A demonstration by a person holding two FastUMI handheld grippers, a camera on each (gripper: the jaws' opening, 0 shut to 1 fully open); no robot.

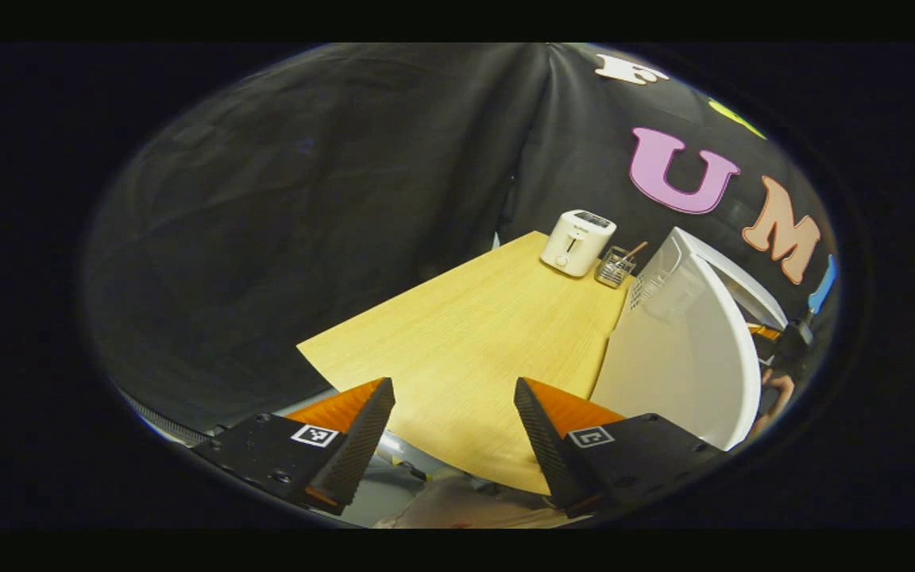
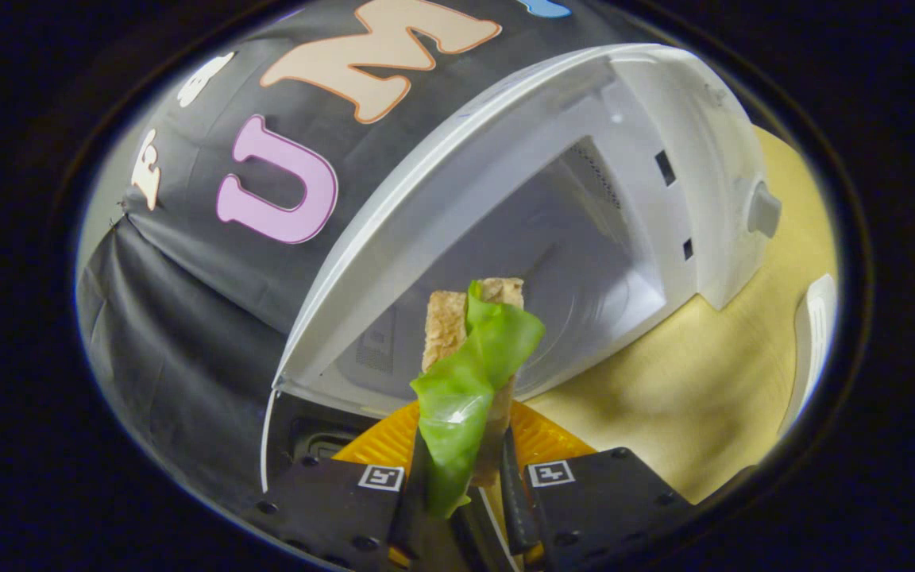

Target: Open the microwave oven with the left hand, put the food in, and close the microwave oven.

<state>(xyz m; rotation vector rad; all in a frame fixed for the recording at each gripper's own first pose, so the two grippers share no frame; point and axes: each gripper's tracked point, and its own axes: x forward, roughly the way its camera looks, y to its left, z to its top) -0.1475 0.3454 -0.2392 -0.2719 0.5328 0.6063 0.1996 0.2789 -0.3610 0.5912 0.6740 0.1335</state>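
Observation:
The white microwave stands with its door swung out to the left, and its pale cavity is in front of me. My right gripper is shut on the food, a sandwich of toasted bread with a green lettuce leaf hanging over it. The sandwich stands upright just in front of the cavity mouth. In the left gripper view, my left gripper is open with nothing in it, above the near edge of the wooden table, left of the microwave's white body.
A white toaster and a wire utensil holder stand at the table's far corner. The microwave's knob sticks out on its right front panel. A white object lies at the table's right edge. A hand shows beyond the microwave.

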